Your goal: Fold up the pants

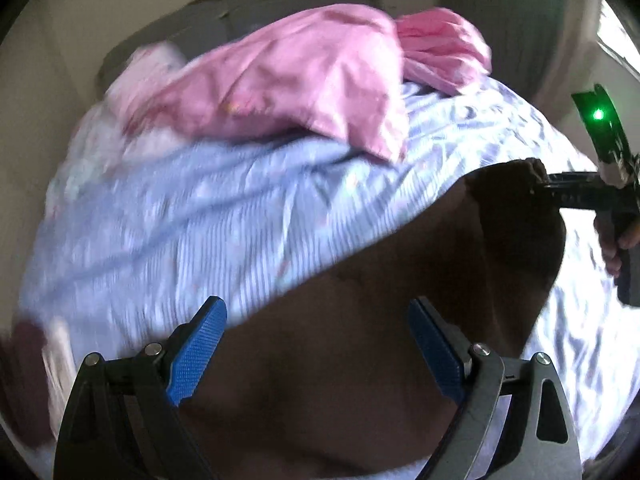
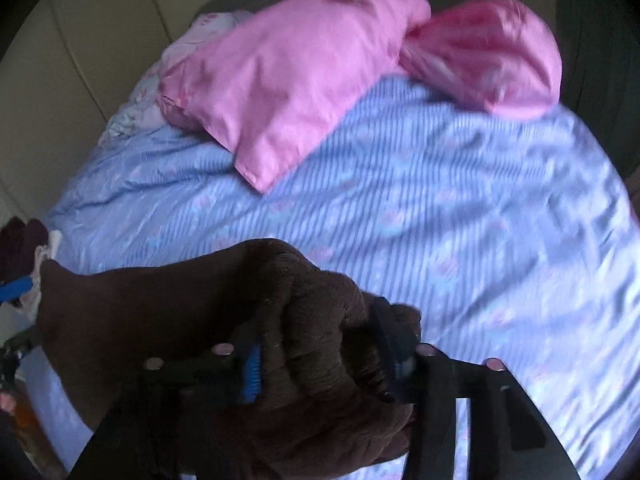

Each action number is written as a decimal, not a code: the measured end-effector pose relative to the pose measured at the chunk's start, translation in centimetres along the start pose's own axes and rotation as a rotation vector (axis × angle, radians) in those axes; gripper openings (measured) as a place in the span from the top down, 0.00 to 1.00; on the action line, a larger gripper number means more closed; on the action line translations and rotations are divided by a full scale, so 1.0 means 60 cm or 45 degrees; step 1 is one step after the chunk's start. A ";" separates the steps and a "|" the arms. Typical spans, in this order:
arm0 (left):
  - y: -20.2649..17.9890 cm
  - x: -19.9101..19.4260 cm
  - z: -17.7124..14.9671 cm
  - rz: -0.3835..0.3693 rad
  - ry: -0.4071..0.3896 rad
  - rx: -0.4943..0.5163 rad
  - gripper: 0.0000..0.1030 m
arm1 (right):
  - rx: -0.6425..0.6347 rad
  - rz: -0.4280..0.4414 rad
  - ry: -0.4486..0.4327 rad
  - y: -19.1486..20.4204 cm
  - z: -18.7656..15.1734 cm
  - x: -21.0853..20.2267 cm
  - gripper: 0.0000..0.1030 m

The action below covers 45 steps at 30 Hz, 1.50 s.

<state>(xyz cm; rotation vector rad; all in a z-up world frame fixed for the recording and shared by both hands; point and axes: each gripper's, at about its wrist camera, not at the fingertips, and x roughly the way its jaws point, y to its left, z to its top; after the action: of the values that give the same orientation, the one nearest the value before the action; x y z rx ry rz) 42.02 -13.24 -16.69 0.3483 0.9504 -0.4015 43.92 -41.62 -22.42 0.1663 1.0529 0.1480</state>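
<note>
pants [image 2: 168, 300]: dark brown | bedsheet [image 2: 440, 220]: blue striped | pillows [image 2: 288, 80]: pink

A light-blue striped bedsheet with faint pink motifs [image 2: 400, 208] covers the bed, rumpled into long creases. At its far end lies a large pink satin pillow [image 2: 288, 76], one corner pointing down onto the sheet. Just right of that pillow sits a second, crumpled pink pillow [image 2: 488, 52], touching it. Left of the large pillow, pale floral fabric [image 2: 140, 104] is bunched at the sheet's edge.

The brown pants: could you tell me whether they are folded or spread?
Cannot tell: the brown pants lie across the bed, one end bunched between the right gripper pads.
</note>
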 end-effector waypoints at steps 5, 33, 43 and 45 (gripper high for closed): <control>0.022 0.094 0.051 -0.174 0.183 0.272 0.15 | 0.026 0.004 -0.015 -0.009 0.001 -0.011 0.63; 0.029 0.164 0.043 0.059 0.280 0.041 0.41 | 0.282 -0.292 0.029 -0.063 0.033 0.000 0.30; -0.064 0.021 0.020 -0.058 0.056 -0.084 0.32 | 0.085 -0.382 -0.226 -0.051 -0.046 -0.146 0.28; -0.094 0.018 0.001 -0.103 0.078 -0.082 0.32 | 0.088 -0.301 -0.168 -0.070 -0.066 -0.140 0.39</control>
<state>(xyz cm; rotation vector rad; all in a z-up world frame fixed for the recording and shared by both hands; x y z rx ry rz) 39.93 -18.38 -18.18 0.2652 1.0375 -0.4349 36.56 -47.14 -18.05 0.1112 0.9390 -0.1117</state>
